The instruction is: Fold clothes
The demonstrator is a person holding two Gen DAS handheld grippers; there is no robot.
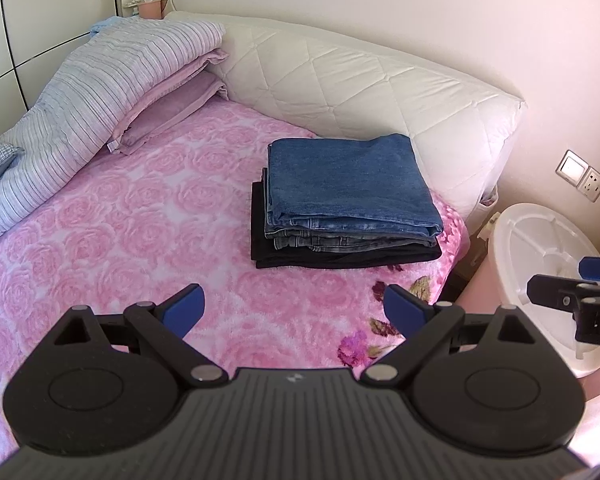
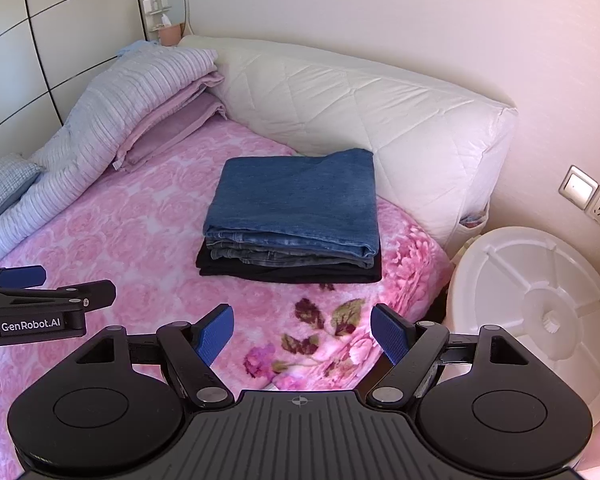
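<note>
A neat stack of folded clothes (image 1: 348, 200) (image 2: 296, 216) lies on the pink rose blanket (image 1: 132, 232) (image 2: 120, 248), near the white quilted cushion. Blue jeans are on top, faded grey jeans under them, a black garment at the bottom. My left gripper (image 1: 294, 308) hovers over the blanket in front of the stack, open, with nothing between its blue pads. My right gripper (image 2: 302, 332) is likewise open and empty, near the bed's front corner. Each gripper shows at the edge of the other's view, the right gripper (image 1: 572, 296) and the left gripper (image 2: 44, 292).
A white quilted cushion (image 1: 360, 80) (image 2: 380, 120) leans along the wall behind the stack. Striped and mauve bedding (image 1: 112, 80) (image 2: 132, 96) is piled at the back left. A white round plastic lid (image 1: 548, 264) (image 2: 540, 312) stands beside the bed at right, below a wall switch and socket (image 2: 588, 196).
</note>
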